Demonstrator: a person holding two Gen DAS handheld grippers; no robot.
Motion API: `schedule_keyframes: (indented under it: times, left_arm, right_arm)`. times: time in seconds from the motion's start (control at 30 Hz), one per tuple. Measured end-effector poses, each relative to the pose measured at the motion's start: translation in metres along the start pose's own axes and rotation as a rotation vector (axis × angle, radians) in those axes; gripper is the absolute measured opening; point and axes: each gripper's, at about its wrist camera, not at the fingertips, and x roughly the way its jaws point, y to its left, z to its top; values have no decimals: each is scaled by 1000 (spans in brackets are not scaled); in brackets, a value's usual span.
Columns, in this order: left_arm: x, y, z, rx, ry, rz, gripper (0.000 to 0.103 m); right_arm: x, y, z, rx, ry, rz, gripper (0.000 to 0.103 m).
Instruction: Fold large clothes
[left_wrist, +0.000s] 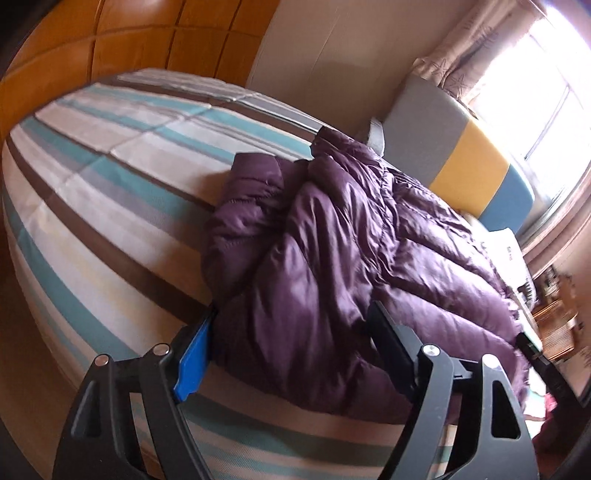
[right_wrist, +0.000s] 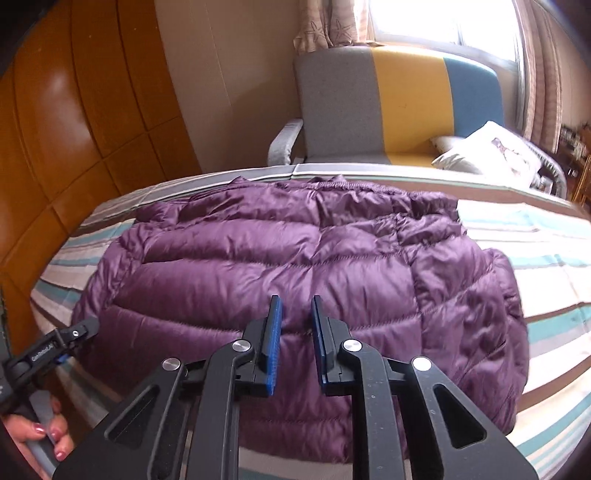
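**2 sets of jaws over a purple jacket**

2 grippers are mine. The purple puffer jacket (right_wrist: 295, 266) lies spread across the striped bed (right_wrist: 546, 236), its hem at the near edge. My left gripper (left_wrist: 291, 332) stands with jaws wide apart around a bunched part of the jacket's edge, pads not pressing it. My right gripper (right_wrist: 295, 325) hovers above the jacket's middle, jaws nearly together with only a narrow gap, nothing between them. A hand (right_wrist: 40, 432) grasps the left gripper's handle. Beyond the bed sits a grey, yellow and blue armchair (right_wrist: 402, 103).
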Motion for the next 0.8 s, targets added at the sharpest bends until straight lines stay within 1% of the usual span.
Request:
schedule_keyframes:
  times: [0.07,0.13,0.2,0.3,0.4,0.57,0.6,0.63,0.67,0.73,0.8]
  left_arm:
    - [2,-1,-2,-14,11,-20,78]
    - [5,0,-4,-29,21,-43,78]
    - [8,1,-5,-54,17,-63,79]
    - [12,1,-4,-73,7,-75,79]
    - [18,-1,-4,-90,-13,-85,79]
    - [20,-1,-8,-140,-51,-89,78]
    - [17,0,-10,-154,-53,-94,73]
    - [15,1,-11,-172,-59,-94,69]
    - [14,2,-12,-192,-64,-98,67]
    - [20,3,-9,-192,-51,-103,62]
    - [23,11,-6,-238,-43,-136,54]
  right_arm:
    - [4,0,-1,9,12,19,17]
    - [11,0,-4,1,35,16,17]
    - [25,-2,-8,12,82,20,17]
    - [39,-2,-15,-3,112,14,17]
    - [45,2,-20,-34,120,-5,17]
    - [45,2,-22,-36,113,-7,17]
    - [44,2,-23,-37,112,-8,17]
    - [44,2,-23,-36,110,-8,17]
    - [44,3,-22,-32,108,-5,17]
    - [43,3,-23,-16,106,1,17]
    - [44,2,-23,-20,107,-2,17]
